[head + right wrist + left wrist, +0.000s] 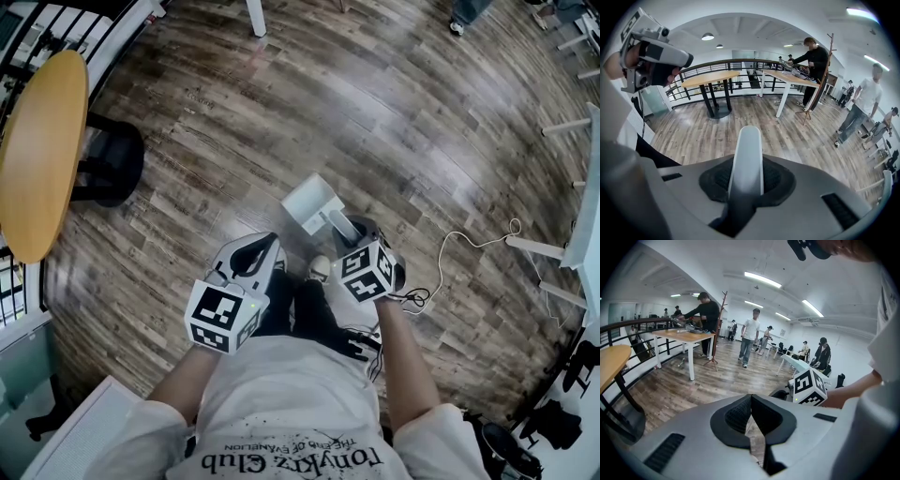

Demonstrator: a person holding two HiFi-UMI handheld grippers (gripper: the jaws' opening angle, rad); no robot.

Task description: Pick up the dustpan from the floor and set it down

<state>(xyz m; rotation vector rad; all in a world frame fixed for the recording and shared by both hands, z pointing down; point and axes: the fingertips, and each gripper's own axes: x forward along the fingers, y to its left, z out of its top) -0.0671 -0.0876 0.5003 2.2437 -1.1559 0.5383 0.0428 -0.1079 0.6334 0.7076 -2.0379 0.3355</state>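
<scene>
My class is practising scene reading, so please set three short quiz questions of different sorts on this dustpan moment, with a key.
1. True or false: the right gripper is closed on the handle of the dustpan.
2. What is between the jaws of the left gripper? A) a brush B) nothing C) a cable
3. Fill in: the round wooden table lies on the ____ side of the head view.
Key: 1 true; 2 B; 3 left.
</scene>
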